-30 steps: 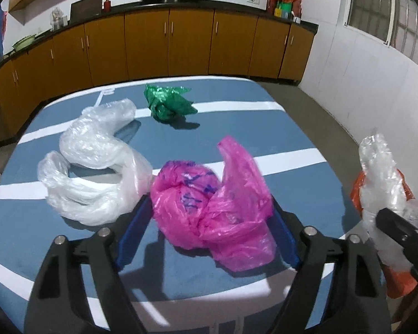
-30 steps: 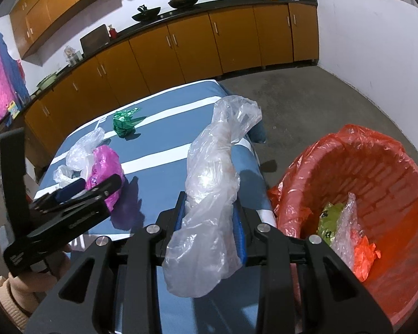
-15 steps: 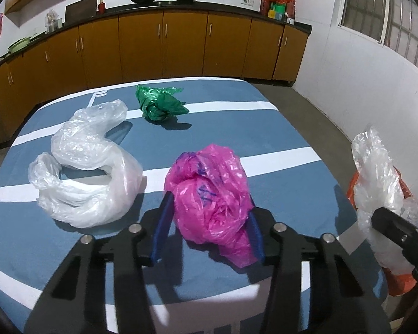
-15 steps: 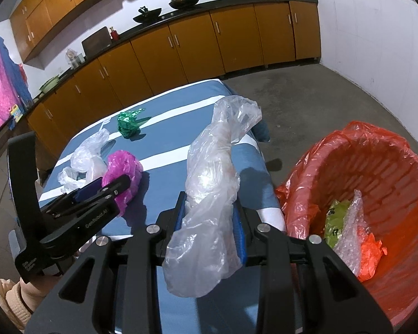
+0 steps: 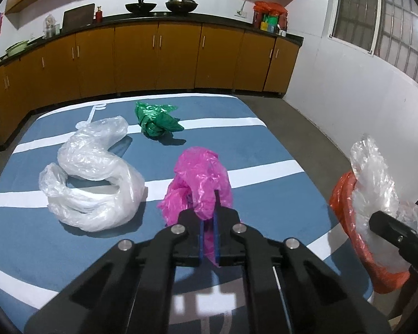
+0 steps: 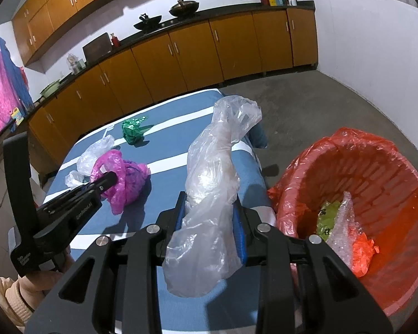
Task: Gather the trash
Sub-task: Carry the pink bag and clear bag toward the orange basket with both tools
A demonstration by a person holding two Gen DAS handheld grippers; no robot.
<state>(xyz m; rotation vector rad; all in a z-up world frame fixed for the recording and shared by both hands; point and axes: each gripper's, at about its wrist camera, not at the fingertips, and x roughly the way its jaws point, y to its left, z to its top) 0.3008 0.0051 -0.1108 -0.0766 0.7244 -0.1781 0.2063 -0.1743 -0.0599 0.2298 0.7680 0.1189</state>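
Observation:
My left gripper is shut on a crumpled pink plastic bag and holds it just above the blue striped table. It also shows in the right wrist view. My right gripper is shut on a clear plastic bag that stands up between the jaws, beside the red-lined trash basket. A large clear bag and a green bag lie on the table.
The basket holds green, clear and orange scraps and stands on the floor off the table's right edge. Brown cabinets line the back wall. A white wall is at the right.
My left gripper has closed on the pink bag and lifted it slightly; the bag is now squeezed narrow. My right gripper still holds the clear bag near the basket.

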